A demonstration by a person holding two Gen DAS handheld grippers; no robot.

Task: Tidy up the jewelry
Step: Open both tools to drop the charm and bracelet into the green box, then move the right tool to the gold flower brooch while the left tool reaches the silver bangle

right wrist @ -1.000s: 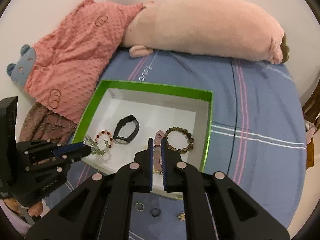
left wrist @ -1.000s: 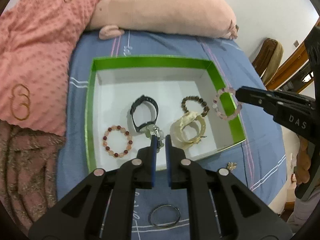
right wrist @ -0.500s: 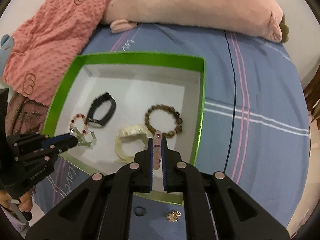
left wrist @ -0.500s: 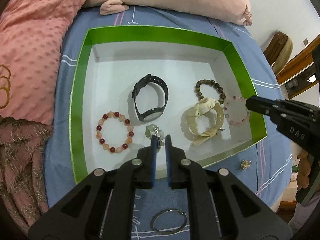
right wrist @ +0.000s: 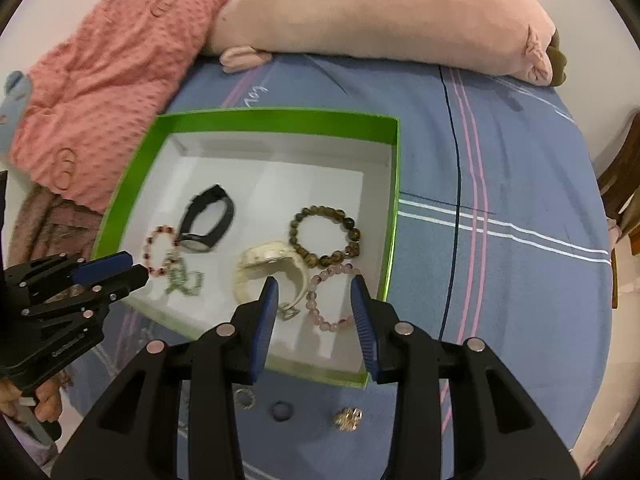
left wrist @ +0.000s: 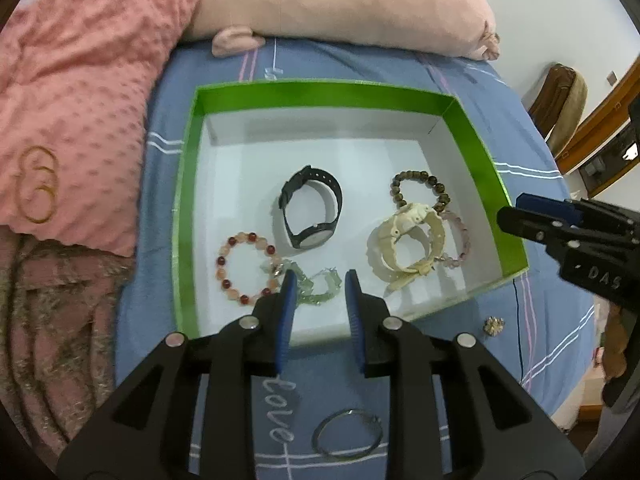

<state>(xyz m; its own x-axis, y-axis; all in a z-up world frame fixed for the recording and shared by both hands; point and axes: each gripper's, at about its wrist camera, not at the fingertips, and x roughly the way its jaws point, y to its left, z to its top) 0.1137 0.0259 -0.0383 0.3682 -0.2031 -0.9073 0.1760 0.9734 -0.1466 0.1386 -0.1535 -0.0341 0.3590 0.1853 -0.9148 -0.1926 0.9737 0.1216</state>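
A green box (left wrist: 188, 184) with a white inside is seen on a blue bedsheet (right wrist: 500, 160). The left gripper (left wrist: 317, 286) is held with its 2 fingers apart above the near edge of the box, and nothing is clamped between them. Just in front of its tips, a pale green bracelet (left wrist: 318, 286) lies on the box floor, touching a red and orange bead bracelet (left wrist: 246, 264). The right gripper (right wrist: 314, 292) is also spread wide and holds nothing. Between its fingers a pink bead bracelet (right wrist: 326, 300) is seen on the box floor, beside a cream watch (right wrist: 272, 270). A brown bead bracelet (right wrist: 324, 236) and a black watch (right wrist: 208, 220) are also placed inside the box. Outside the box, on the sheet, a metal ring hoop (left wrist: 346, 434) and a small gold ornament (right wrist: 349, 419) are found near the grippers. A pink plush pillow (right wrist: 380, 12) is laid behind the box.
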